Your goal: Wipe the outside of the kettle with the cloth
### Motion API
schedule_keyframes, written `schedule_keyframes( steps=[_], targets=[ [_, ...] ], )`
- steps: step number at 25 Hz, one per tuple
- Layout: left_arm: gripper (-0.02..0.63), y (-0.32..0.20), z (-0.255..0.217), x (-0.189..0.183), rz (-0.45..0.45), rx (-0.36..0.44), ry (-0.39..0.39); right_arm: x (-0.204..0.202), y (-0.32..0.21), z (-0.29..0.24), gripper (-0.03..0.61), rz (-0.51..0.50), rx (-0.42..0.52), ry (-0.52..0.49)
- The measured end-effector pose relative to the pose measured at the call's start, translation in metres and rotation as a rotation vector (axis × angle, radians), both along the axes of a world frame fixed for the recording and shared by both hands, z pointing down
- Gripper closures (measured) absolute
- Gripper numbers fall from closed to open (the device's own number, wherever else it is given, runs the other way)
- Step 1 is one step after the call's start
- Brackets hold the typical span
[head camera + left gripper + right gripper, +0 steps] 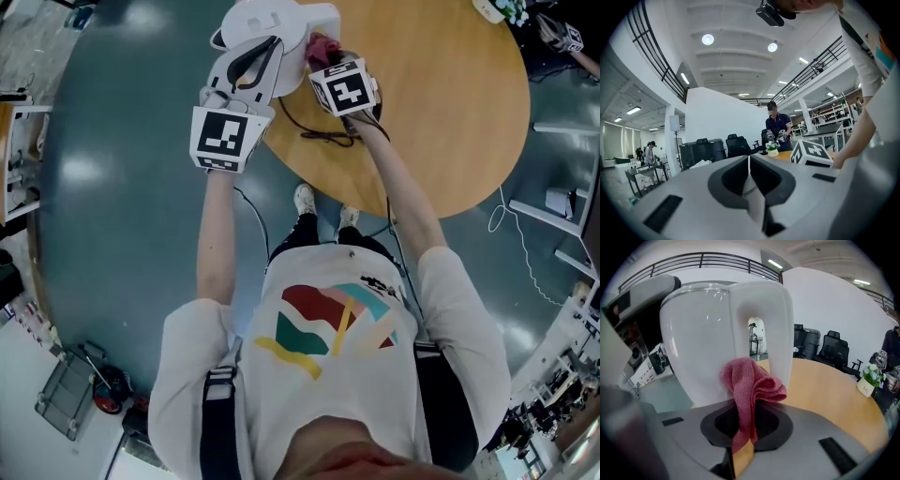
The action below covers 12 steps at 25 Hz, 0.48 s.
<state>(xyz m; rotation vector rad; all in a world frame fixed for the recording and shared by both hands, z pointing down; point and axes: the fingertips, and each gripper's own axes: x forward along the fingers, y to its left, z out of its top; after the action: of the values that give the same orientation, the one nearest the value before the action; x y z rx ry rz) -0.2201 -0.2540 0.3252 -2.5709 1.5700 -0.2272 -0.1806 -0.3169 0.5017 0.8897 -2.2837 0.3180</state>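
1. The smooth white kettle (698,338) with a big loop handle stands upright on the round wooden table (825,390), close to the table's edge.
2. The fuzzy pink-red cloth (749,380) is bunched up and touches the kettle low down, right by the handle.
3. The right gripper (743,420) has its jaws pinched tight on the cloth. One end of the cloth hangs down between them and the rest puffs out in front.
4. From the head view, the kettle (258,19) is at the top, with the cloth (323,47) just to its right and the right gripper (328,61) behind the cloth.
5. The left gripper (749,173) has its jaws pressed together, and I see nothing between them. In the head view the left gripper (251,61) lies over the near side of the kettle; I cannot tell if it touches.
6. A thin black cord (323,131) lies in loops on the table (441,112), under the right arm.
7. A small white pot of flowers (867,380) sits far across the table.
8. Black office chairs (834,350) stand behind the table.
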Motion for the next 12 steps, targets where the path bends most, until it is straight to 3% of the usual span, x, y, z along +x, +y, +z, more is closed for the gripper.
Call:
schedule_keyframes(
  steps=[7,10,12],
  targets=[
    [0.573,0.001,-0.004,-0.001,-0.011,-0.009,0.04,0.007,0.021,0.015,0.534,-0.021,-0.032,0.018],
    [0.573,-0.005,-0.001,-0.005,-0.018,-0.02,0.114,0.01,0.02,0.002,0.534,-0.004,-0.013,-0.056],
    [0.574,-0.003,-0.008,-0.009,-0.042,0.017,0.168,0.016,0.019,-0.02,0.534,0.009,0.013,-0.13]
  ],
)
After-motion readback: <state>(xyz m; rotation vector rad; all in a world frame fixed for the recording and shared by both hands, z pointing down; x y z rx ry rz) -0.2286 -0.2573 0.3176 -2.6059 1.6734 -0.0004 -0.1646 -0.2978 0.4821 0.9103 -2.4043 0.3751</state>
